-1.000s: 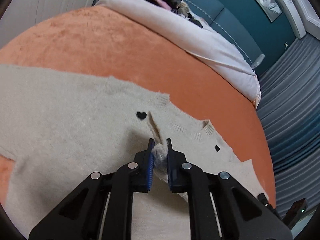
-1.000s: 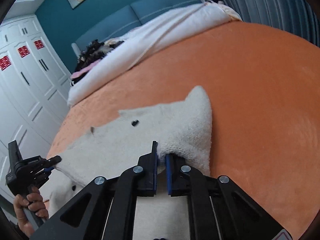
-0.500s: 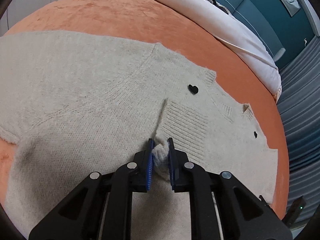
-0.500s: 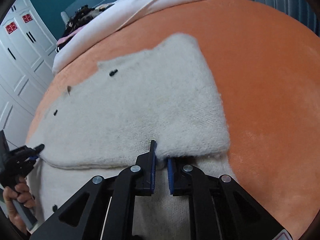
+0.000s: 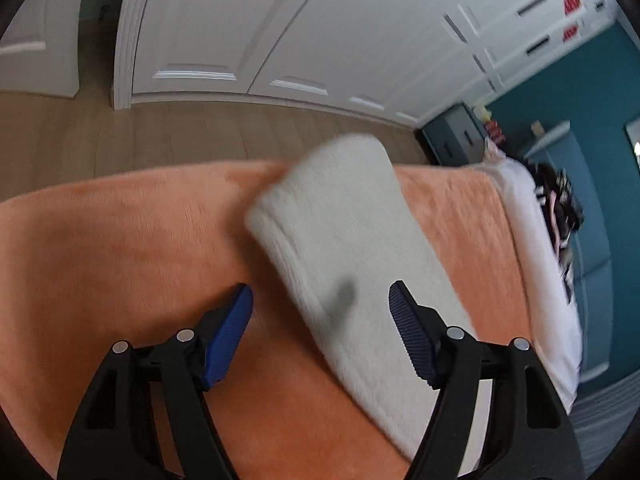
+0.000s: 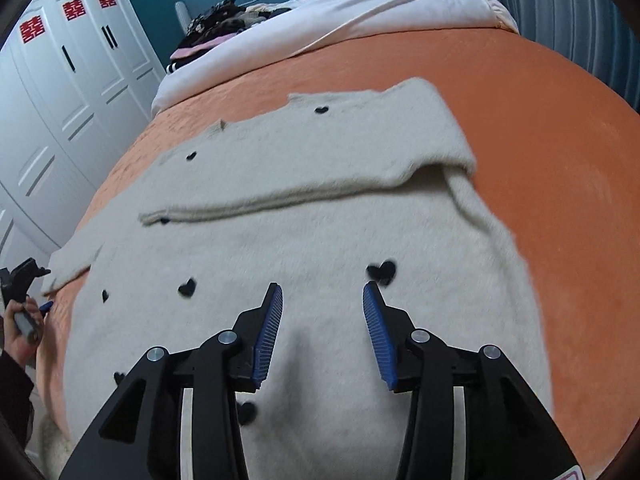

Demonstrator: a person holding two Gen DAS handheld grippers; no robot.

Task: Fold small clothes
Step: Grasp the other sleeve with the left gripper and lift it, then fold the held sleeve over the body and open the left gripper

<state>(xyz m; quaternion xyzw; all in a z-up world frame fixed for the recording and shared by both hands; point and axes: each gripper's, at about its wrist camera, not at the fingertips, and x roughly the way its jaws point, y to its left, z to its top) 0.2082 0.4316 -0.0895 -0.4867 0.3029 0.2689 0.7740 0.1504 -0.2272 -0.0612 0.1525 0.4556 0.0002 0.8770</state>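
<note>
My right gripper [image 6: 322, 306] hangs over the cream sweater [image 6: 320, 240], jaws spread wide and holding nothing. The sweater lies flat on the orange blanket [image 6: 540, 128] on the bed, one sleeve folded across its chest, black hearts scattered over it. My left gripper [image 5: 320, 304] is also wide open and empty, above a blurred cream sleeve [image 5: 352, 248] near the blanket's edge, white wardrobe doors [image 5: 304, 32] beyond.
</note>
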